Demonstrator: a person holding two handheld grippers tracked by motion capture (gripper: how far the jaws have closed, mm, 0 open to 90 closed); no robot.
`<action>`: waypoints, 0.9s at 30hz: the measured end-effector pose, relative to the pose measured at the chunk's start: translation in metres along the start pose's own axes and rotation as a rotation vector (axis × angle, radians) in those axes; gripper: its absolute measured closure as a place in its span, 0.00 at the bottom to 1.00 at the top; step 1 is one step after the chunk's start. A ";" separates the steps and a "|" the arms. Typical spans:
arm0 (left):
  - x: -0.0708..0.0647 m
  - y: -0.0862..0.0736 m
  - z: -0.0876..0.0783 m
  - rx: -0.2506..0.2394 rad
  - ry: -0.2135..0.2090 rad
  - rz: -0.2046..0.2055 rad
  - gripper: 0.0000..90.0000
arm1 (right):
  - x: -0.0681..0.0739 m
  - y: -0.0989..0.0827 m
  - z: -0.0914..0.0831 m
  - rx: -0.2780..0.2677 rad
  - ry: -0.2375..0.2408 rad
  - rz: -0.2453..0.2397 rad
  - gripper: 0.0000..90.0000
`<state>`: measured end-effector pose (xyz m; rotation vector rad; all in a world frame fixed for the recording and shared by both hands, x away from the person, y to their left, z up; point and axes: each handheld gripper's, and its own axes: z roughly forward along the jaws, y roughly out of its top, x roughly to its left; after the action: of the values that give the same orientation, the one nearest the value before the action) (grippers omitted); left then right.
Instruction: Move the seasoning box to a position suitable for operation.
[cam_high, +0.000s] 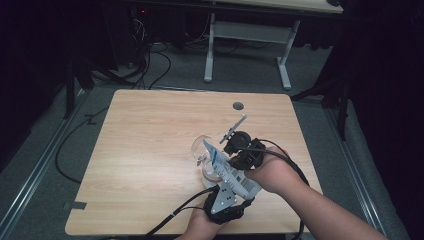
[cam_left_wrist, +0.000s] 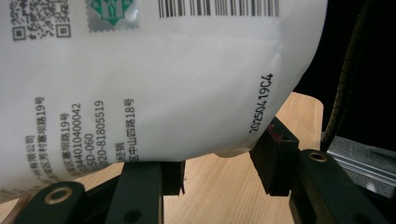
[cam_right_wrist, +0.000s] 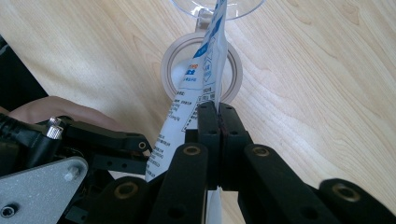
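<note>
A white and blue printed packet (cam_high: 230, 172) slants up over the wooden table (cam_high: 150, 150), its top corner tipped into a clear stemmed glass (cam_high: 202, 147). My left gripper (cam_high: 243, 199) grips the packet's bulging lower end; in the left gripper view both pads press the white packet (cam_left_wrist: 163, 84). My right gripper (cam_high: 231, 162) is shut on the packet's thin side edge. In the right gripper view the jaws (cam_right_wrist: 218, 112) pinch the packet (cam_right_wrist: 198, 88) above the glass's round foot (cam_right_wrist: 236, 77), with the bowl's rim just beyond.
A round cable hole (cam_high: 238, 106) sits in the table's far side. Behind the table stands a white-legged desk (cam_high: 284, 65), with cables (cam_high: 150, 65) on the floor. The left gripper's grey plate (cam_right_wrist: 46, 186) lies close beside the right jaws.
</note>
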<state>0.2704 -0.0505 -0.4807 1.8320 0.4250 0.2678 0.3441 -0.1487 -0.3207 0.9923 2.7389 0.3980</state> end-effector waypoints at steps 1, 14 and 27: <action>0.000 0.000 0.000 0.000 0.000 0.000 0.65 | 0.000 0.000 0.000 -0.001 0.000 -0.001 1.00; 0.000 0.001 -0.001 0.000 -0.003 0.000 0.65 | 0.000 0.000 -0.001 -0.003 -0.001 -0.002 1.00; 0.001 0.001 0.000 -0.003 -0.006 -0.006 0.65 | 0.000 0.001 0.000 0.002 -0.005 -0.002 1.00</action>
<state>0.2709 -0.0502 -0.4798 1.8282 0.4257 0.2591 0.3449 -0.1482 -0.3203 0.9896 2.7366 0.3915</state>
